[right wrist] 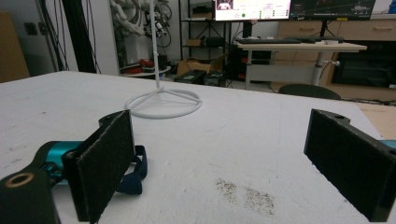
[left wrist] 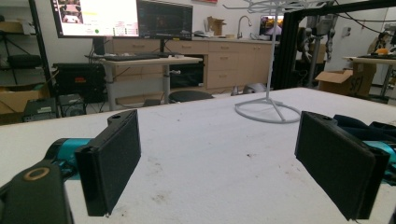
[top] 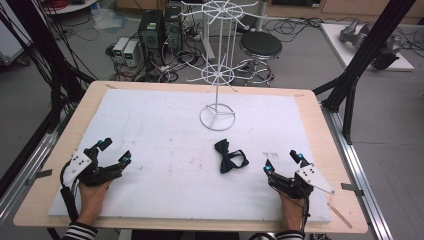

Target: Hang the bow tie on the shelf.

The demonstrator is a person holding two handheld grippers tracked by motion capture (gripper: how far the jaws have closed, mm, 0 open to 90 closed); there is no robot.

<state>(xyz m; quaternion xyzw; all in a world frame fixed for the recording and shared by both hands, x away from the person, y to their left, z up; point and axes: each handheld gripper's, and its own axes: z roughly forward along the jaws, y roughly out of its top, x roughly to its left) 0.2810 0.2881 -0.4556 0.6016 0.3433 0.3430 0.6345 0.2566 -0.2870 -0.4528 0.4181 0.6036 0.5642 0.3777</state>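
A black bow tie [top: 231,156] lies flat on the white mat [top: 165,130], right of the middle. My right gripper [top: 282,160] rests on the mat just right of it, open, with nothing between its jaws. In the right gripper view the gripper [right wrist: 219,140] stands wide open and the bow tie [right wrist: 133,175] peeks out from behind the left pad. My left gripper [top: 115,150] rests near the mat's left edge, open and empty. In the left gripper view, part of the bow tie [left wrist: 359,125] shows behind the right pad of the open gripper [left wrist: 218,140].
A white wire display stand [top: 218,75] rises from a ring base [top: 217,117] at the back middle of the mat; that base [right wrist: 163,105] lies ahead of the right gripper. The wooden table [top: 320,130] frames the mat. Black frame posts [top: 360,55] stand at the right.
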